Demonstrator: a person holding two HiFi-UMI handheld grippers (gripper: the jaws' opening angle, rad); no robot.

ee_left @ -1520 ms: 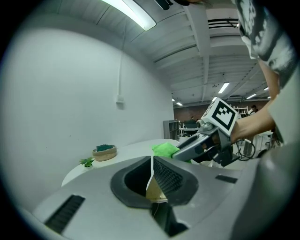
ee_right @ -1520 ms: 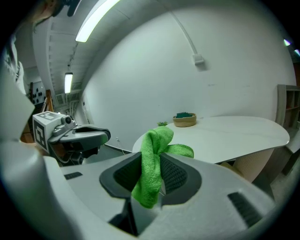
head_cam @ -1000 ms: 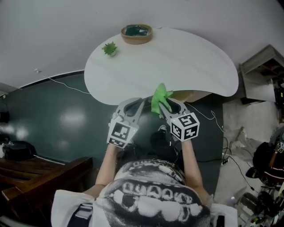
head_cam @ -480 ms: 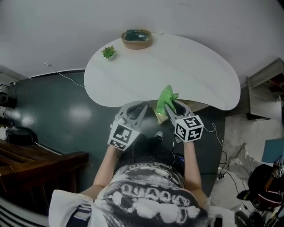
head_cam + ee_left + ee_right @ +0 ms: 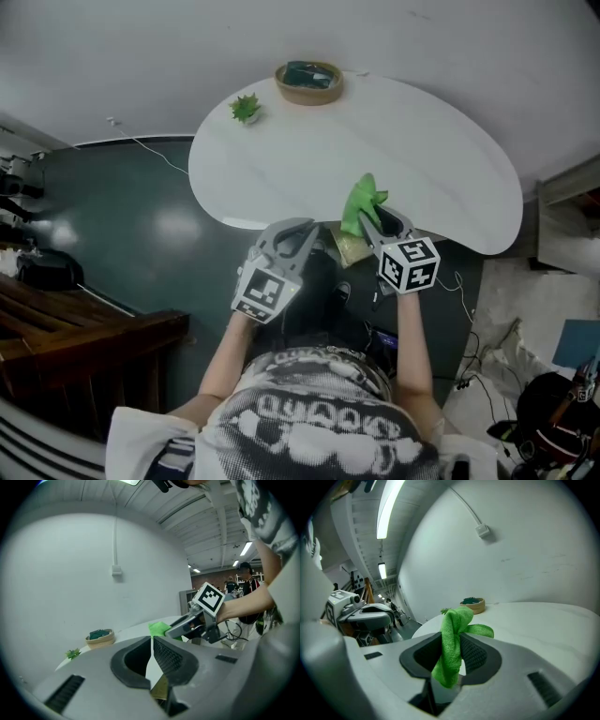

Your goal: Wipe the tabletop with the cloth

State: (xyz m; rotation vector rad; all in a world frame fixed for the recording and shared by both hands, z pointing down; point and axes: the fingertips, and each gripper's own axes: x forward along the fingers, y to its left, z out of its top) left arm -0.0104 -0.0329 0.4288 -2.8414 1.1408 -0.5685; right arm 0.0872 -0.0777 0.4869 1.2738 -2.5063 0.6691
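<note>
**Item:** bright green microfibre cloth (image 5: 450, 639), bunched upright and pinched between the fingers of the right gripper (image 5: 377, 220). It is at the near edge of the white rounded table (image 5: 309, 159), apparently not yet pressed to it.

**Left gripper** (image 5: 298, 234): fingers clenched together on nothing.

**Step:** bringing cloth to surface.

**Next, by judgement:** tip the cloth down onto the table, then sweep, staying clear of the round woven basket (image 5: 308, 82) and small green plant (image 5: 246, 108).

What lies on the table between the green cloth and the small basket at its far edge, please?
Only bare tabletop separates the cloth from the basket; the head view shows it best.
</note>
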